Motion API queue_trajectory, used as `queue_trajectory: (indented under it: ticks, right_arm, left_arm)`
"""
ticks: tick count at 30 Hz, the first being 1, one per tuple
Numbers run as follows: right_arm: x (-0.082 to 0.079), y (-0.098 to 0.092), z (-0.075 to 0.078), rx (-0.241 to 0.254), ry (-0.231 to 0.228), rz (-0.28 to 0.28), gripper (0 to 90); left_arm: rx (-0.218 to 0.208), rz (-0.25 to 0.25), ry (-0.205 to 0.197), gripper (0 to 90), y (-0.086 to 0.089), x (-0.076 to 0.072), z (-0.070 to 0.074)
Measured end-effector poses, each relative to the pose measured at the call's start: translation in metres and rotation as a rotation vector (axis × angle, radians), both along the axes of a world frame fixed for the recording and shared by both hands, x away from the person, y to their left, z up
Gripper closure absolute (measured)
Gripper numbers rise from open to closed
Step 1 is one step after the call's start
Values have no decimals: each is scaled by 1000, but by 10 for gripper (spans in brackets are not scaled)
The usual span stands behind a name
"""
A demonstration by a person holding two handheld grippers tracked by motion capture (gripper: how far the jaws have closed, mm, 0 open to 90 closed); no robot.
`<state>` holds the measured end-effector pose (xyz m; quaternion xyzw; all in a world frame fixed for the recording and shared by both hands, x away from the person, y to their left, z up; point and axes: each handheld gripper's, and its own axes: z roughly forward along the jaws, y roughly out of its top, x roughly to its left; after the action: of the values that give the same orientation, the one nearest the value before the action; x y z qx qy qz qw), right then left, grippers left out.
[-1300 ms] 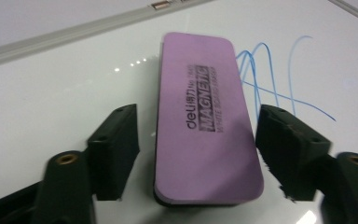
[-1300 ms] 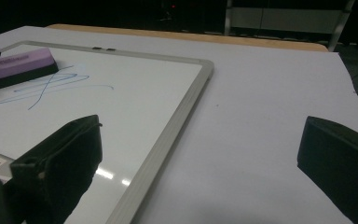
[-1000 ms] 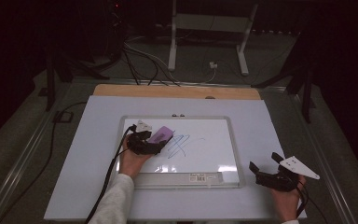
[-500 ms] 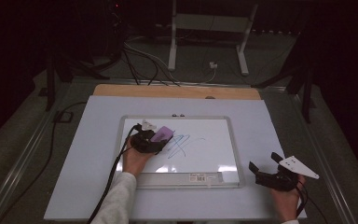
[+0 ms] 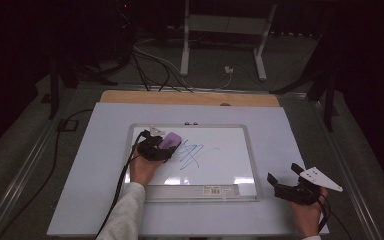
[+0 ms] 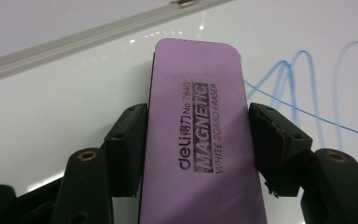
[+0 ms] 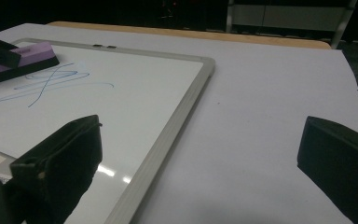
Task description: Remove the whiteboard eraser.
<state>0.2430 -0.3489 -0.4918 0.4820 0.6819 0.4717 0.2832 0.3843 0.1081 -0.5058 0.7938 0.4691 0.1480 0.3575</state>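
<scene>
A purple whiteboard eraser (image 5: 170, 140) lies at the upper left of the whiteboard (image 5: 195, 125), next to a blue marker scribble (image 5: 190, 154). My left gripper (image 5: 166, 146) is shut on the eraser. In the left gripper view the eraser (image 6: 196, 135) sits between the black pads (image 6: 128, 140), which press on its long sides; the jaws have just been closing onto it. My right gripper (image 5: 282, 172) rests open off the board's lower right corner. In the right gripper view its jaws (image 7: 200, 126) stand wide apart over the mat with nothing between them, and the eraser (image 7: 25, 56) shows far left.
The whiteboard lies on a pale mat (image 5: 95, 165) that covers a wooden tabletop (image 5: 130, 96). A black cable (image 5: 122, 185) trails back from the left gripper along the sleeve. Table legs (image 5: 185, 45) and loose cords (image 5: 150, 65) stand on the floor beyond.
The left gripper's jaws have drawn in onto the eraser, and the hand has shifted only slightly. The right gripper has kept still.
</scene>
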Motion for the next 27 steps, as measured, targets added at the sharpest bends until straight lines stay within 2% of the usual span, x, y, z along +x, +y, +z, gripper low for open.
queue_trajectory:
  ticks: [3,9,15,22,27]
  right_arm:
    - [0,0,0,0,1,0,3]
    - [0,1,0,0,1,0,3]
    - [1,2,0,-2,0,2,3]
    - [1,2,0,-3,-1,4,3]
    - [0,1,0,-4,0,2,3]
  left_arm:
    - [13,25,-1,417,3,3,1]
    - [0,49,3,417,3,7,0]
    - [6,14,1,417,-10,1,0]
    - [24,-56,-14,417,-34,-8,1]
    - [48,-47,-25,417,-36,-5,2]
